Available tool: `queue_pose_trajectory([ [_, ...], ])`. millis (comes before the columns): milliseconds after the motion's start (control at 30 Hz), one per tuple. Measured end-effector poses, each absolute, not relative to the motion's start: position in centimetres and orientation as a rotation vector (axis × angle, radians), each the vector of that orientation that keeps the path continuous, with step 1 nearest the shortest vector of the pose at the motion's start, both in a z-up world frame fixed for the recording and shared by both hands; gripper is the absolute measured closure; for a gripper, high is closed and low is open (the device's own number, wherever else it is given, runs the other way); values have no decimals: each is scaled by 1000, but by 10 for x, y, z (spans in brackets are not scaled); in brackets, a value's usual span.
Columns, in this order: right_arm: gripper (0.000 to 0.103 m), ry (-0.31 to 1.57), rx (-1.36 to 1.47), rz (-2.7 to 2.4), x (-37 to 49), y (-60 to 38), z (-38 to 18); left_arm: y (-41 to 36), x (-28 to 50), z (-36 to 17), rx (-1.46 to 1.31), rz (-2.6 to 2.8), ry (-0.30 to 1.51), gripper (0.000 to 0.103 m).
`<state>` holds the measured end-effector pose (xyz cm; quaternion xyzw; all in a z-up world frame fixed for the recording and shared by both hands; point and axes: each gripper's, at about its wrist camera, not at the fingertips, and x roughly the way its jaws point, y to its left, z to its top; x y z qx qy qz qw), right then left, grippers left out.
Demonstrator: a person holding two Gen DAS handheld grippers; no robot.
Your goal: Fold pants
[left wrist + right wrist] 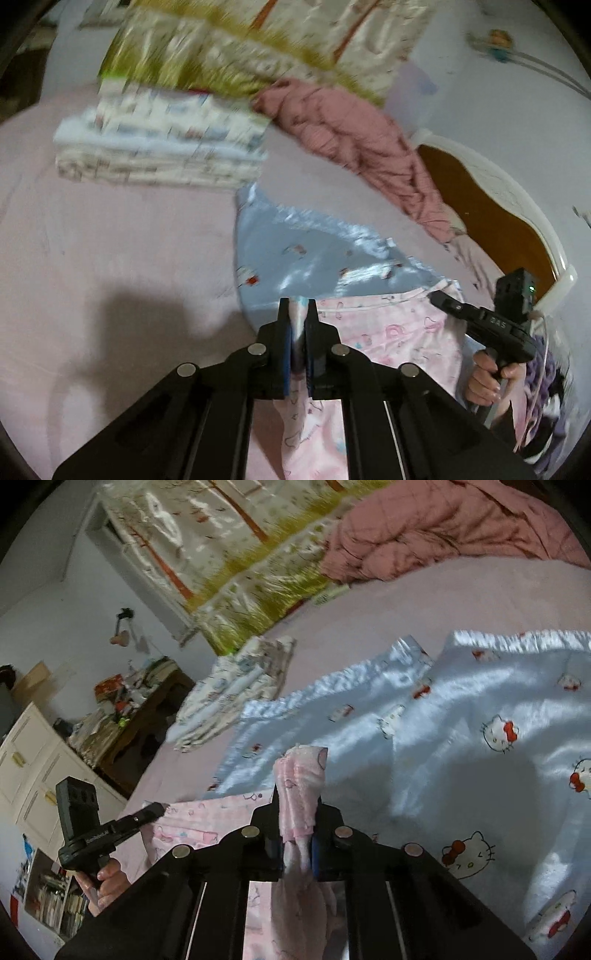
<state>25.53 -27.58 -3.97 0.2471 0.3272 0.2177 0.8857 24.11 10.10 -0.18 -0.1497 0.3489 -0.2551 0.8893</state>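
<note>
Left gripper fingers pinch pink pants edge; right gripper fingers clamp a bunched fold. Pants span between both, blue blanket just beyond fingertips.

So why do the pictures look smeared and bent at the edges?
Left wrist view: the folded stack and patterned curtain are motion-blurred, while the claw stays sharp. Right wrist view: fisheye curves the bed; glare on the shiny blue blanket.
</note>
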Motion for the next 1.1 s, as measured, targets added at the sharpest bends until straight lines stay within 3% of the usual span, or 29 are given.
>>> queue_pose_trajectory([
  [367,94,635,330,527,169,-270,8,107,162,15,-230,-577,723,99],
  [733,94,754,317,491,100,-269,-29,114,121,-19,-259,-564,837,98],
  [1100,93,730,243,521,61,-269,-36,111,88,-21,-170,-551,837,98],
])
